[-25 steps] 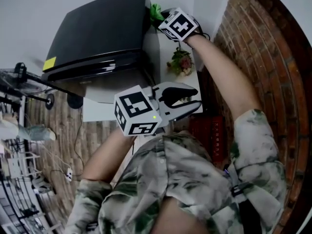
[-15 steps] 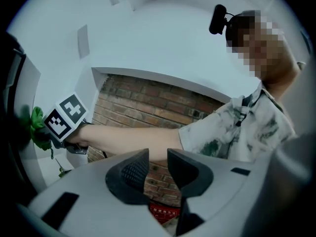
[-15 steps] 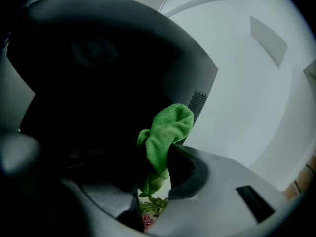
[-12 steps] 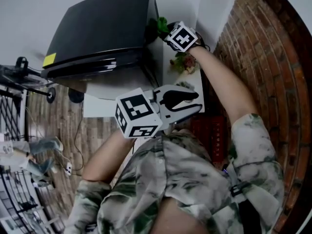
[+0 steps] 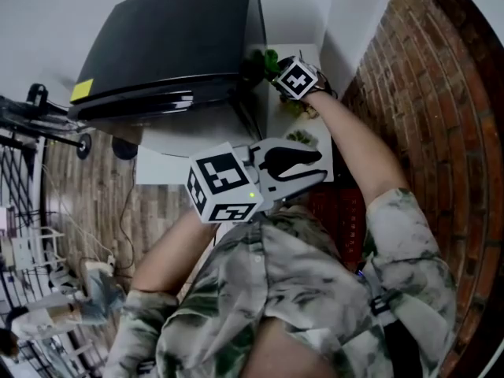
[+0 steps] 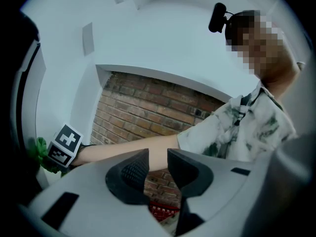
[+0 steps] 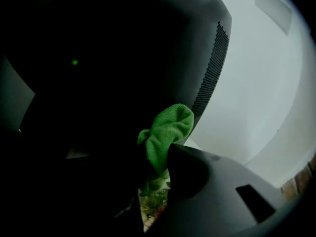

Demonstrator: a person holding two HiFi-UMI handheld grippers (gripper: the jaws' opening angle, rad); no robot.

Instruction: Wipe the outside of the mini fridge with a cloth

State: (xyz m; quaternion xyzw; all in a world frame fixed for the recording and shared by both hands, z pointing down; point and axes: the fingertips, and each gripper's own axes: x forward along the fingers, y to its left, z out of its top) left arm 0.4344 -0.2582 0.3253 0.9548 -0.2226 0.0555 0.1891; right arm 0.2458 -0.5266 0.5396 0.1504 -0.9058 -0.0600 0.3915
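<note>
Right tongs (image 7: 160, 172) slid cloth (image 7: 168, 127) along mini fridge (image 5: 173, 46) beside brick wall (image 5: 409, 77).

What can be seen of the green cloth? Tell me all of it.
The cloth is bright green with a nubby, microfibre-like weave. It is bunched into a fold, pinched between the fingers of the right gripper and sticking out past them, close to the dark side of the mini fridge. Whether they touch is unclear.

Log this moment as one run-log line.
right gripper: shut on cloth, by fridge side | left gripper: open, empty
</note>
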